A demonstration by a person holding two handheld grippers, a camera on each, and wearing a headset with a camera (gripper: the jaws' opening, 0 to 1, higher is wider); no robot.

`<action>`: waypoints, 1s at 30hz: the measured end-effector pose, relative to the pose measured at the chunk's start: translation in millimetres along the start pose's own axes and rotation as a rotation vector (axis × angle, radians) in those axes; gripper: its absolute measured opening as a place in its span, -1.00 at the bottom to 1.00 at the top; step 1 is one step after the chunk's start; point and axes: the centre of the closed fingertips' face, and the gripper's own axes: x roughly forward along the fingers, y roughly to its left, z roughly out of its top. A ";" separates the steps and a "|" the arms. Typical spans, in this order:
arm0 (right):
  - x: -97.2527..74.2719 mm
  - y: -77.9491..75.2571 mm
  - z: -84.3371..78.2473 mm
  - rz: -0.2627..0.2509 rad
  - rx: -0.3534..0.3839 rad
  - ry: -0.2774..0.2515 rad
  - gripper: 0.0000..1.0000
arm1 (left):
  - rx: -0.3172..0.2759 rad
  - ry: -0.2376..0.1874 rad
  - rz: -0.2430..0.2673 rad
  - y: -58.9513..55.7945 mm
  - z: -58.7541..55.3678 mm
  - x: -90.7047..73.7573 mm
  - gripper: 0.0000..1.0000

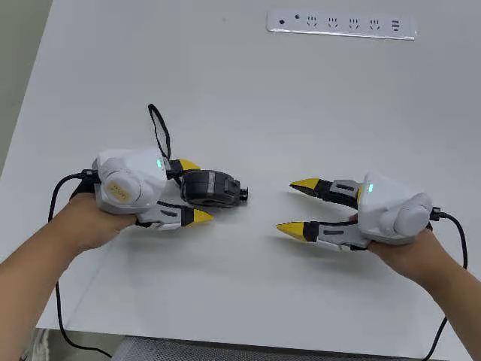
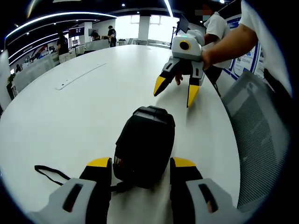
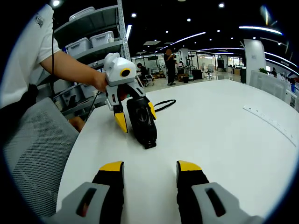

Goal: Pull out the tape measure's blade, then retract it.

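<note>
Tape measure (image 1: 216, 188) is clamped between left gripper (image 1: 195, 190) fingers on the bench (image 1: 225, 90); right gripper (image 1: 286, 206) fingers are held apart, nothing gripped.

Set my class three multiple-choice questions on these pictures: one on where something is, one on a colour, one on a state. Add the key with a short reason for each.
1. Where is the tape measure?
A. In a drawer.
B. Between the jaws of the left gripper.
C. On the floor.

2. What colour are the grippers' fingertips?
A. Red.
B. Blue.
C. Yellow.

3. How does the right gripper stand?
A. Open, with nothing held.
B. Shut on the blade.
C. Shut on a strap.

Key:
1 B: the left gripper view shows its jaws on either side of the tape measure.
2 C: all four tips are yellow in the head view.
3 A: the right gripper view shows a wide gap between its jaws, which hold nothing.
</note>
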 end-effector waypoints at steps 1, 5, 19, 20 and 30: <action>0.6 0.1 0.1 0.001 0.001 0.000 -0.11 | 0.003 0.002 -0.004 -0.8 -0.2 0.8 -0.08; 1.7 0.1 -1.0 0.002 0.000 0.003 -0.11 | 0.005 0.002 -0.006 -0.9 -0.1 1.7 -0.16; 3.1 0.9 -1.3 0.006 0.002 0.001 -0.12 | -0.001 0.002 0.000 2.2 -0.2 2.4 -0.31; 3.3 1.0 -1.2 0.007 0.003 0.000 -0.12 | 0.000 0.002 0.001 2.1 -0.1 2.5 -0.31; 15.7 0.4 0.9 0.022 -0.005 -0.006 -0.13 | -0.007 0.006 -0.008 2.1 -1.7 3.7 -0.32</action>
